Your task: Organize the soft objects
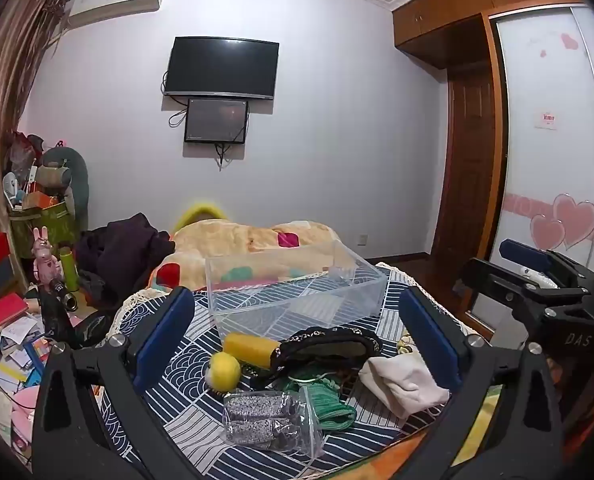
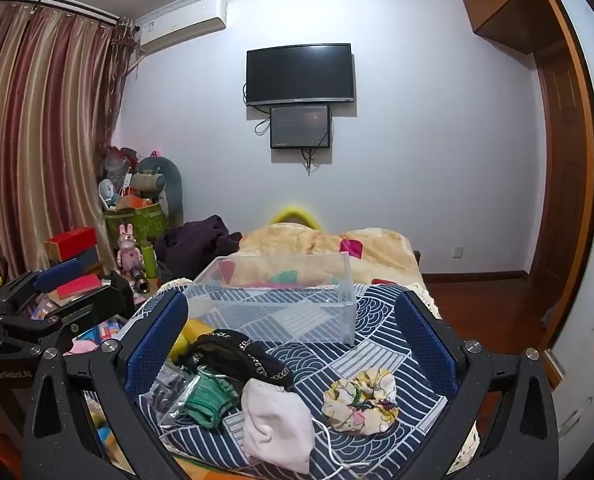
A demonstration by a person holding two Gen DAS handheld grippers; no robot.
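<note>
Not much to read here tbh. The other gripper (image 1: 569, 320) poking in on the right of the left wrist view has "DAS" on its black body. In the right wrist view, the gripper (image 2: 37, 320) on the left says something like "GenRobot.AI", kinda blurry though.

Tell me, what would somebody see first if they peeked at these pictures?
Probably the clear box, sitting empty on the blue patterned cloth in the middle. Just in front of it lies a jumble of soft things: a yellow ball, a white pouch and a flowery scrunchie. Both grippers, left and right, hang open over the pile, and a dark TV is on the wall behind.
</note>
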